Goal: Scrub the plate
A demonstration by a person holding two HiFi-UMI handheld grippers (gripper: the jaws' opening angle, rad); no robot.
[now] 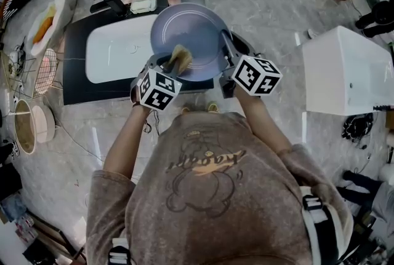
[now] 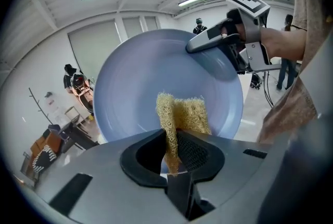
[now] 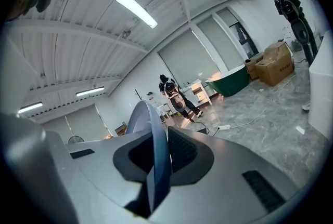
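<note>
A pale blue plate (image 1: pixel 188 39) is held up on edge over the white sink (image 1: pixel 117 51). My right gripper (image 1: pixel 229 51) is shut on the plate's right rim; in the right gripper view the plate (image 3: pixel 156 150) runs edge-on between the jaws. My left gripper (image 1: pixel 172 64) is shut on a yellow mesh scrubbing pad (image 1: pixel 180 59), which lies against the plate's lower face. In the left gripper view the pad (image 2: pixel 179 121) sticks up from the jaws against the plate (image 2: pixel 135 93), and the right gripper (image 2: pixel 221 41) clamps the upper right rim.
The sink sits in a black counter (image 1: pixel 77 73) with a black tap (image 1: pixel 111 0) and a soap dish (image 1: pixel 143 5). A wire rack (image 1: pixel 44 70) and round bowls (image 1: pixel 28 125) stand at the left. A white box (image 1: pixel 348 70) stands at the right. People stand in the room's background.
</note>
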